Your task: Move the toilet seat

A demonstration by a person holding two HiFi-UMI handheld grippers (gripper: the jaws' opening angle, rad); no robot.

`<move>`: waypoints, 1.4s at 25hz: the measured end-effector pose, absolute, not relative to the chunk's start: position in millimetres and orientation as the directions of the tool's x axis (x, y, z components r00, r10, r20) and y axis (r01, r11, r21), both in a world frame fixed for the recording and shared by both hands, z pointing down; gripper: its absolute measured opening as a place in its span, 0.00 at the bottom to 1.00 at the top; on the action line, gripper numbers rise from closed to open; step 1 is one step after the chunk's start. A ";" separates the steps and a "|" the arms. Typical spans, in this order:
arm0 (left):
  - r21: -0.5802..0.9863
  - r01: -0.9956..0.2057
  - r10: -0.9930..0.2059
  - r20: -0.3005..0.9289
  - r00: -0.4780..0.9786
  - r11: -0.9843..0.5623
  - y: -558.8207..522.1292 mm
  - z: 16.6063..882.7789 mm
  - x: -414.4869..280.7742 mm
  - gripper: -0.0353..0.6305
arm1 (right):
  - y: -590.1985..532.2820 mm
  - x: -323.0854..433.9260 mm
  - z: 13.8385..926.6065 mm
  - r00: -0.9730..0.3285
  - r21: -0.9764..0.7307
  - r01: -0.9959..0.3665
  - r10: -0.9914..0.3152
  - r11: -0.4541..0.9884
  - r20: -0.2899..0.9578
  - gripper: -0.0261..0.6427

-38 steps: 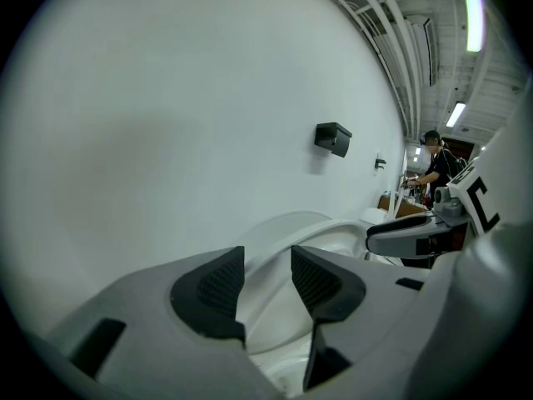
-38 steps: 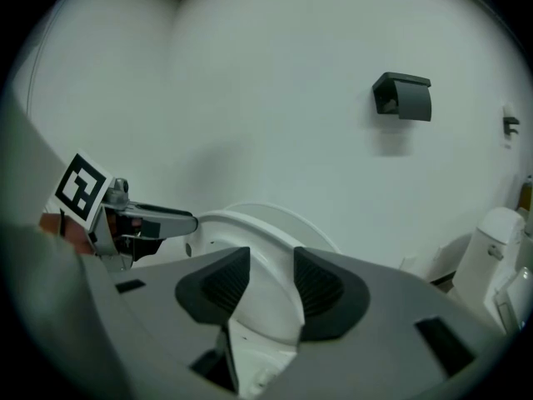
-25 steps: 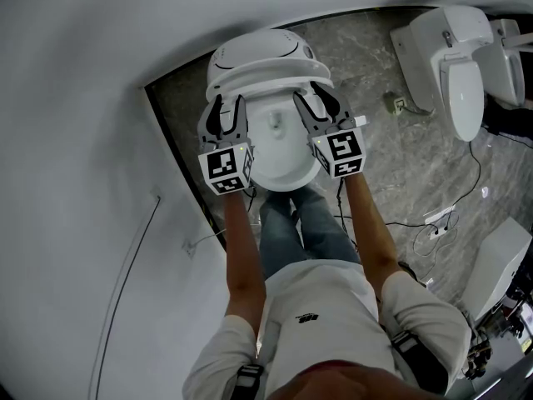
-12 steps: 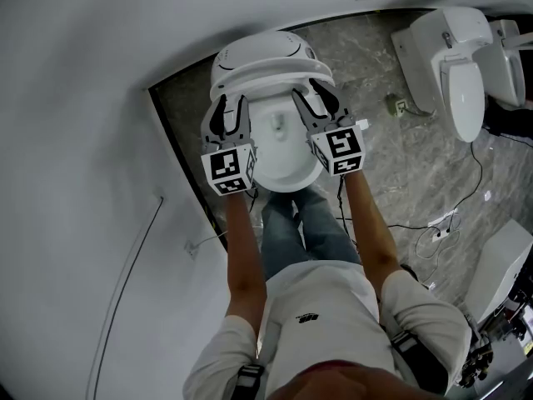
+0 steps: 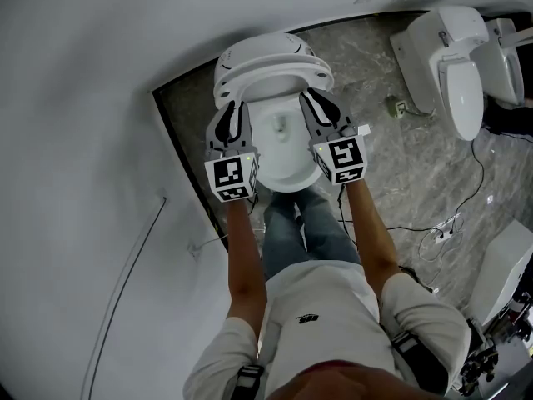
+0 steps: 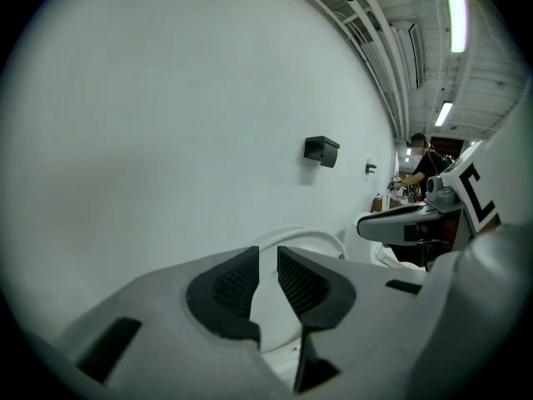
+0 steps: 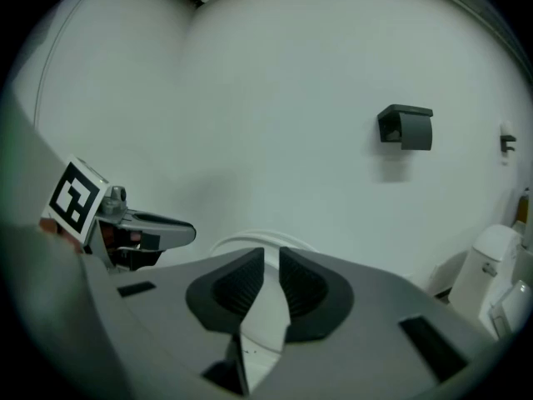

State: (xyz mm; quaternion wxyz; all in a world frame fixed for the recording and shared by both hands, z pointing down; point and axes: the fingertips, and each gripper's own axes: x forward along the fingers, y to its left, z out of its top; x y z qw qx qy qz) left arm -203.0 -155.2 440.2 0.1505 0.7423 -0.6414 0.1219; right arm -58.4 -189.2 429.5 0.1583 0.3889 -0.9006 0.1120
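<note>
A white toilet stands against the wall, and its seat point(image 5: 286, 180) rings the bowl point(image 5: 279, 136) in the head view. My left gripper point(image 5: 231, 113) is on the seat's left side and my right gripper point(image 5: 316, 105) on its right side. Both sets of jaws have just been closing. In the left gripper view the seat's white rim point(image 6: 271, 311) runs between the dark pads of the left gripper point(image 6: 268, 261). The right gripper view shows the same rim point(image 7: 262, 323) pinched in the right gripper point(image 7: 272, 261). The raised lid point(image 5: 268, 55) stands behind the bowl.
A second white toilet point(image 5: 454, 65) stands at the back right on the marble floor point(image 5: 391, 165), with cables point(image 5: 433, 223) trailing beside it. A white wall point(image 5: 83, 140) runs close along the left. A black box point(image 6: 321, 150) is mounted on that wall. The person's legs point(image 5: 300, 223) are right before the bowl.
Both grippers' jaws have narrowed from wide open onto the seat's two sides. Both hands have risen a little with the seat rim between the pads.
</note>
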 end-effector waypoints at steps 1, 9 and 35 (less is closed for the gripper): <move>0.066 -0.988 -0.916 0.372 0.151 -0.137 -152.4 438.3 -201.1 0.18 | -186.6 -57.1 427.2 -0.647 -0.076 -0.737 -0.667 0.672 0.369 0.15; 0.022 -0.980 -0.923 0.332 0.193 -0.197 -132.9 416.1 -183.7 0.12 | -165.5 -53.9 402.7 -0.652 -0.047 -0.732 -0.679 0.679 0.337 0.11; 0.043 -0.962 -0.923 0.273 0.270 -0.269 -70.9 361.5 -147.9 0.12 | -94.8 -38.2 359.5 -0.670 -0.018 -0.707 -0.661 0.707 0.339 0.09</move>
